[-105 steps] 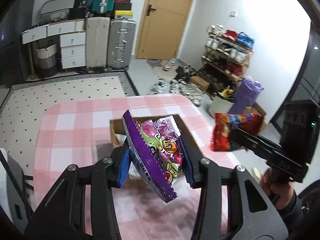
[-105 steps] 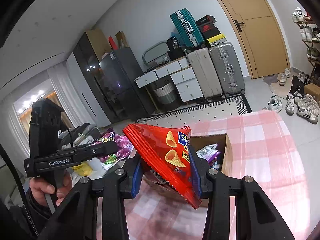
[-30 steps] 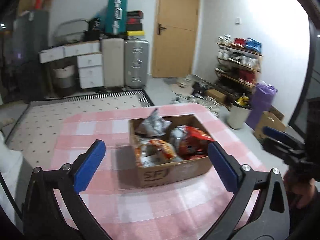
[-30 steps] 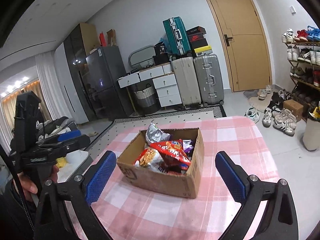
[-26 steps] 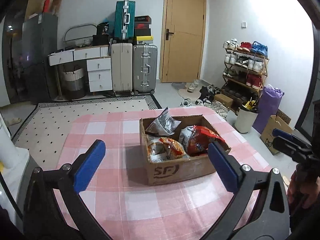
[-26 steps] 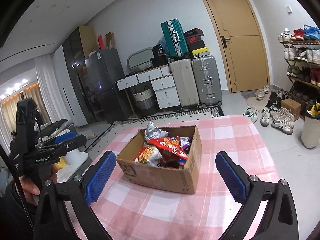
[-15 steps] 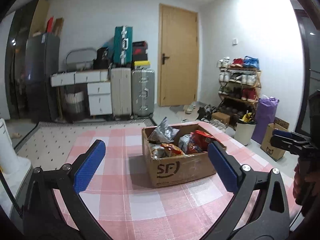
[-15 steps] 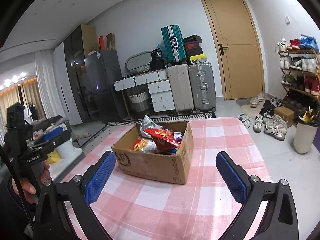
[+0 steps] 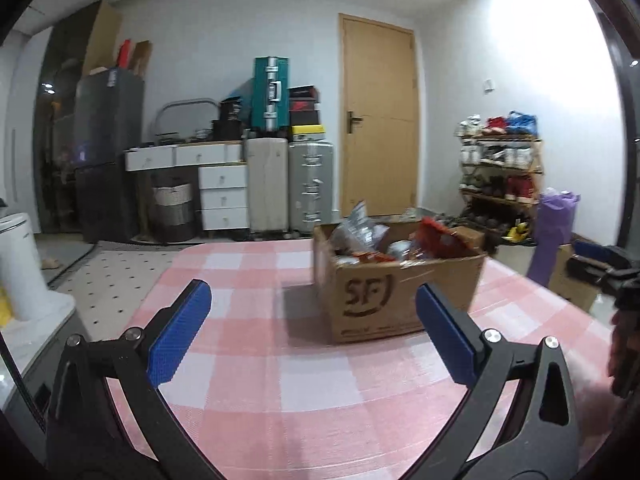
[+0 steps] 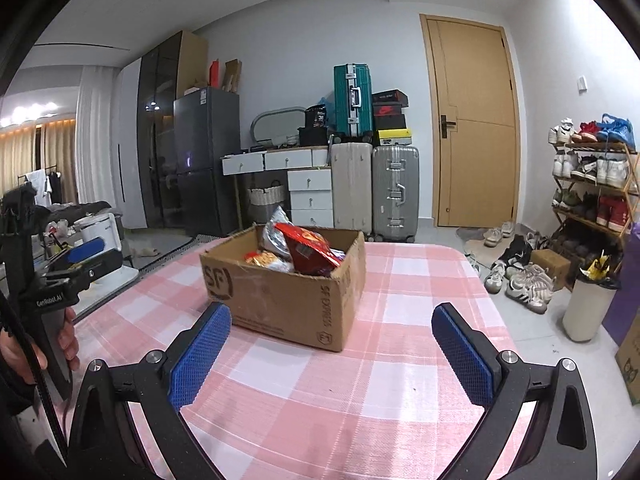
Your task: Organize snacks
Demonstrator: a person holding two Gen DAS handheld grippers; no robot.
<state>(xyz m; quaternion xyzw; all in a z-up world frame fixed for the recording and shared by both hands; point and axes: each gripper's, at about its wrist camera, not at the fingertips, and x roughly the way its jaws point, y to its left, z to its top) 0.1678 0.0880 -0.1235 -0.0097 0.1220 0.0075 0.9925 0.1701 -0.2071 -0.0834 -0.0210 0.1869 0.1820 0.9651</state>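
White walls all round, a closed tan wooden door (image 10: 474, 120) at the back. Beside it two upright silver hard-shell suitcases (image 10: 374, 190), a white drawer unit (image 10: 310, 196) and a tall dark refrigerator (image 10: 204, 158). Wooden shoe rack (image 10: 592, 192) on the right, loose sneakers on the pale floor.

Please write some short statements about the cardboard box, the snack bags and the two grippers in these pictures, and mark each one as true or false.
1. The brown cardboard box stands on the pink checked tablecloth. True.
2. The left gripper holds a purple snack bag. False: it is open and holds nothing.
3. A red snack bag sticks up out of the box. True.
4. The box is shut with a lid. False: its top is open and bags show inside.
5. The right gripper is open and touches nothing. True.
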